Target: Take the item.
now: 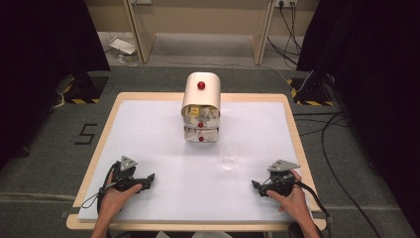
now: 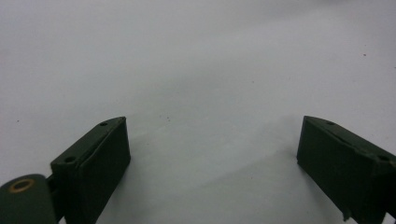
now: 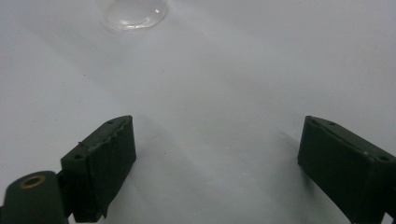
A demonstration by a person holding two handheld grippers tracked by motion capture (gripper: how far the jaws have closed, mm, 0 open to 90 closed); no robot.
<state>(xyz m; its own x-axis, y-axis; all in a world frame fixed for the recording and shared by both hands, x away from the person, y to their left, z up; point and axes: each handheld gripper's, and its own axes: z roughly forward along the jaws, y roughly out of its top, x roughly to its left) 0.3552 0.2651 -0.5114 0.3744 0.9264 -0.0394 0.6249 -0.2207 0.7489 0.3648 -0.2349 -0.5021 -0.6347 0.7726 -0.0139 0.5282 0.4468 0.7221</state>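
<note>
A cream drawer tower (image 1: 201, 110) with red knobs is standing upright at the table's (image 1: 148, 124) far centre, its drawer fronts facing the person. A clear glass (image 1: 228, 156) is standing just in front and right. The left gripper (image 1: 150, 178) and right gripper (image 1: 254, 184) are resting near the front corners, jaws spread and empty, pointing inward; the right gripper view is catching the glass base (image 3: 134, 14).

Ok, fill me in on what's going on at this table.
A person sits at the table with tongs in each hand, both resting near its front edge. The left tongs and right tongs are open and hold nothing. A clear glass stands ahead of the right tongs. Behind it sits a small drawer box with red knobs, its top drawer open.
</note>
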